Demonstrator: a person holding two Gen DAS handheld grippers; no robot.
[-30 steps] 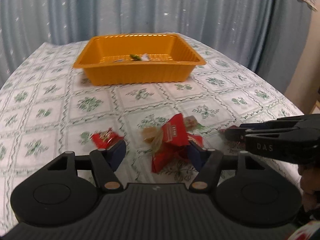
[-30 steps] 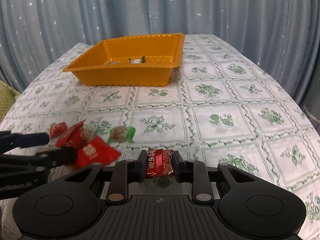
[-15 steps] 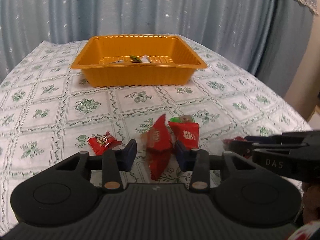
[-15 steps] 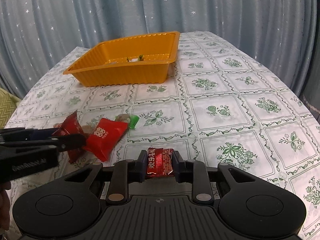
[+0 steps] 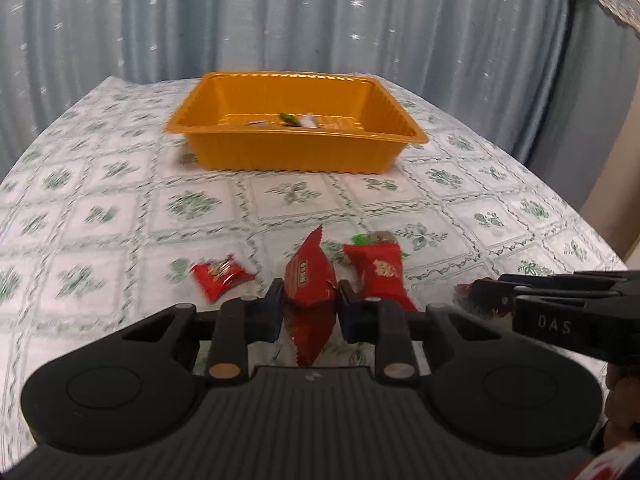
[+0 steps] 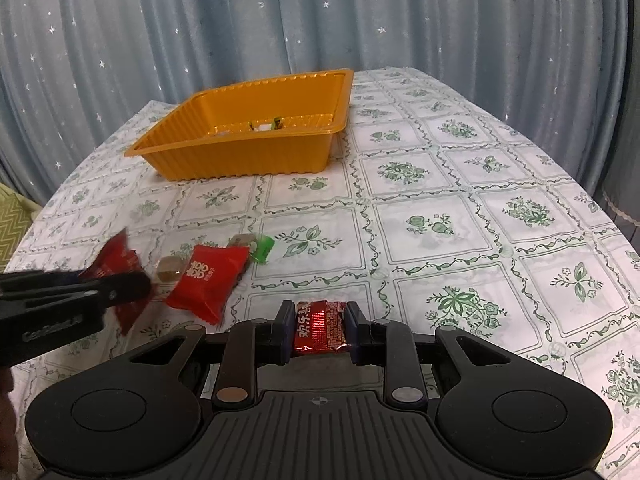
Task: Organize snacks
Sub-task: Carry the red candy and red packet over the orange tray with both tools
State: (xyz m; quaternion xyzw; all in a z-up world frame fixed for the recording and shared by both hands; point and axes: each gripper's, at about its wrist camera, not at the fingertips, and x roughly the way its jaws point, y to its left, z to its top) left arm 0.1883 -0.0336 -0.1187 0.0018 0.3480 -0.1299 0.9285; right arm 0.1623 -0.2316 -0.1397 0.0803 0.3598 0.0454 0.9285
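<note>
- Red snack packet [image 5: 310,280], glossy with crimped zigzag ends and brownish print, standing on end and pinched between the pads of the left gripper [image 5: 311,304], whose jaws have just been closing onto it; seen low centre in the left wrist view, tip pointing to 12 o'clock.
- Second red packet [image 6: 320,326], shiny foil with white characters and small print, clamped crosswise in the right gripper [image 6: 319,330], jaws squeezed against both its ends.
- Flat red pouch with white printed circles [image 6: 210,278] lying on the tablecloth [image 6: 460,216] at 10 o'clock of the right gripper, just beside the left-held packet.
- Green-wrapped sweet [image 6: 262,247] and brownish wrapped sweets [image 6: 168,269] touching or just beside that pouch, at its 1 and 9 o'clock.
- Small red packet [image 5: 221,279] lying apart at 9 o'clock of the left gripper, blurred.
- Orange ribbed tray [image 5: 296,154] well off at 12 o'clock, holding a few small wrappers, green and white among them.
- White cloth with green floral squares beneath everything; blue starred curtain [image 6: 280,20] behind.
</note>
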